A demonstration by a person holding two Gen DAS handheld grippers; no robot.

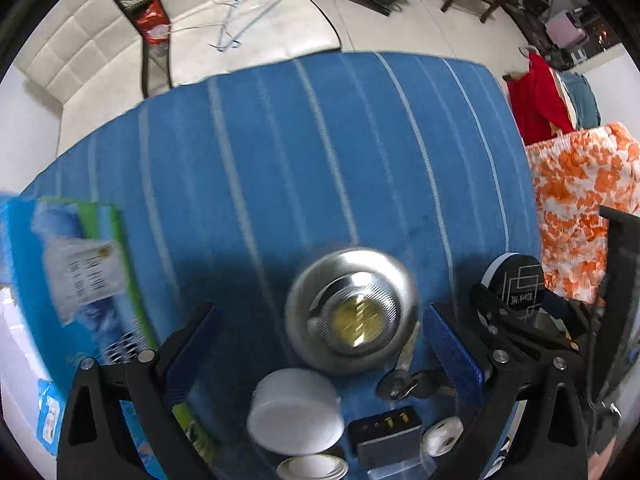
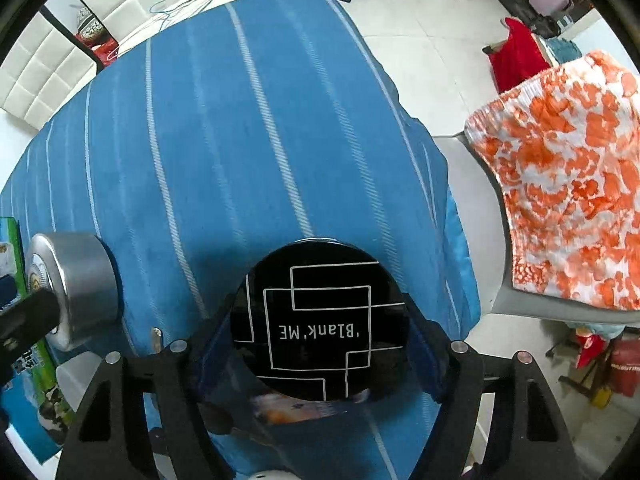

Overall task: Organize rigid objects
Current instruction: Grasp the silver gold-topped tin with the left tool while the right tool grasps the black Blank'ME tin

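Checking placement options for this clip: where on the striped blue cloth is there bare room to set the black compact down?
The blue cloth is bare beyond the steel knob and the black compact, out to its far edge. Crowded: the near edge, with white jar, keys, black adapter, and blue-green box at left.

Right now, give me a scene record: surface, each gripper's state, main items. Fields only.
surface: blue striped cloth
left gripper: open, fingers either side of the silver round tin, not touching it
right gripper: shut on black round case, printed "Blank ME"
near left gripper: white round lid, keys, black plug block
left edge: blue-green box
right of the cloth: orange patterned fabric
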